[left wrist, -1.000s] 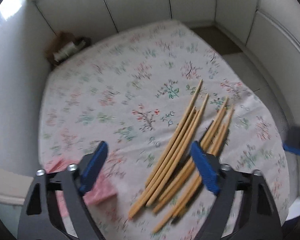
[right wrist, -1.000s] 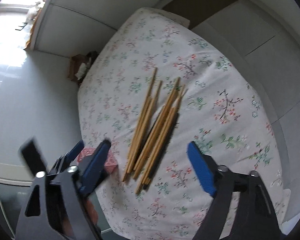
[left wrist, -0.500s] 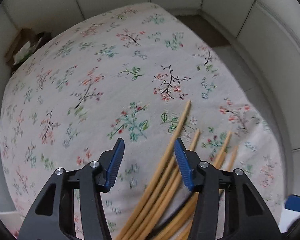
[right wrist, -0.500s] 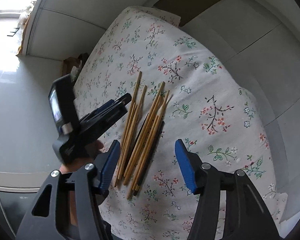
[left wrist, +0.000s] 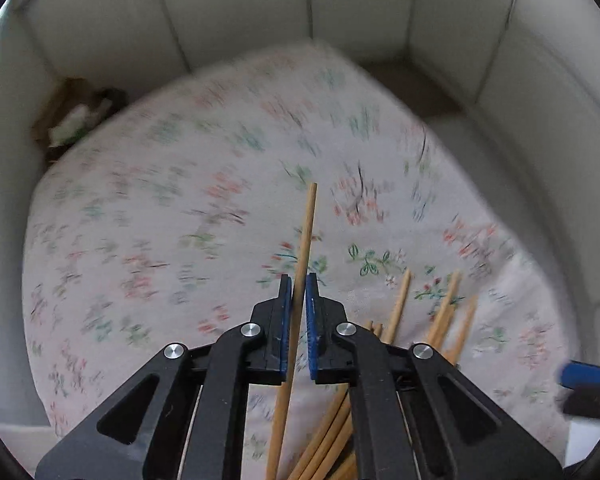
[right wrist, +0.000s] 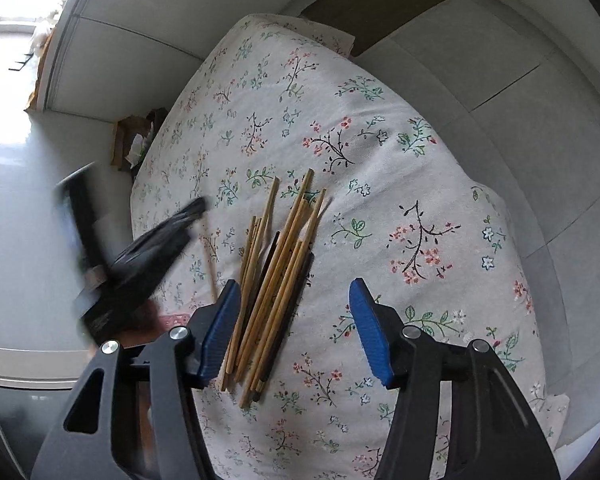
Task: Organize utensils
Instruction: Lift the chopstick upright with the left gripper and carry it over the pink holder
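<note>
1. Loose heap of pale wooden chopsticks (right wrist: pixel 276 280), with a couple of dark ones mixed in, lying on the floral cotton tablecloth (right wrist: pixel 380 168) at lower centre of the right wrist view; fanned and crossing, not sorted.
2. One pale wooden chopstick (left wrist: pixel 306 236) singled out: running up the centre of the left wrist view, tip pointing toward the upper middle, rest of the heap at lower right of that frame.
3. Judged as barely begun: a single stick taken, the whole pile left to sort, no holder or tray visible anywhere.
4. Left gripper (left wrist: pixel 299 280): blue pads just closed and now pinching that single chopstick between them, only the stick's width apart. Much motion blur in this view.
5. Right gripper (right wrist: pixel 294 300): jaws just narrowed yet spread about halfway, poised above the near ends of the heap; left pad overlapping the pile's edge in the frame, nothing pinched, contact impossible to tell.
6. Brown box of clutter (right wrist: pixel 134 142) on the floor at upper left, beyond the table's far edge.
</note>
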{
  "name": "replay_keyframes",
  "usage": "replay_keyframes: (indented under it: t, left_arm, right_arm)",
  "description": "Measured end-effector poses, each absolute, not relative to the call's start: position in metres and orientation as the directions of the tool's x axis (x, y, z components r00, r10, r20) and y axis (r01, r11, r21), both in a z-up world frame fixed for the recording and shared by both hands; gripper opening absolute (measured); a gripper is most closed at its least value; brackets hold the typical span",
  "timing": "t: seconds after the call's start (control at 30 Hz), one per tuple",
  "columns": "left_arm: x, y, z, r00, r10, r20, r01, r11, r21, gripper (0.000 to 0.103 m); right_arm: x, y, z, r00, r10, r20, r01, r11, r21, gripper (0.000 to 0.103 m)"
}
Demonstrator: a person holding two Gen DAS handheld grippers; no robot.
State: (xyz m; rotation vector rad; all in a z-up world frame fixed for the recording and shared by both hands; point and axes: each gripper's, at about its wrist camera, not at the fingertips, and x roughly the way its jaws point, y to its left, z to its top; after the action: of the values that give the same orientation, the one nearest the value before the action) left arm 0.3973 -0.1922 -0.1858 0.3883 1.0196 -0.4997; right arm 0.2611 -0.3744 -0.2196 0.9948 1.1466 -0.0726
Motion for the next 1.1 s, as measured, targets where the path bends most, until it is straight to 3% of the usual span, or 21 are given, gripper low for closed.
replay_keyframes:
  t: [0.1,0.37,0.87,0.97,1.1]
  left_arm:
    - [0.367,-0.16,-0.153,0.505,-0.288,-0.813,0.543,0.839,0.04,0.006]
    - [0.303,-0.118,-0.115,0.677,-0.306,-0.669,0.466,0.882,0.068,0.005]
    - [0.283,-0.079,-0.105,0.735,-0.303,-0.606,0.398,0.917,0.024,0.005]
    - [0.28,-0.078,-0.101,0.735,-0.32,-0.598,0.402,0.916,0.004,0.005]
    - [0.275,-0.076,-0.09,0.732,-0.349,-0.585,0.416,0.909,-0.022,0.005]
  right_arm:
    - [0.268,-0.369,-0.225,0.457,0.421,-0.783,0.51,0.598,0.619,0.05]
    - [0.306,-0.342,-0.236,0.476,0.481,-0.736,0.447,0.589,0.674,0.034]
    - [0.378,-0.331,-0.285,0.388,0.44,-0.81,0.554,0.591,0.587,0.021]
    - [0.379,-0.33,-0.287,0.393,0.417,-0.82,0.565,0.594,0.573,0.007]
    - [0.373,-0.328,-0.28,0.423,0.4,-0.813,0.552,0.598,0.581,0.006]
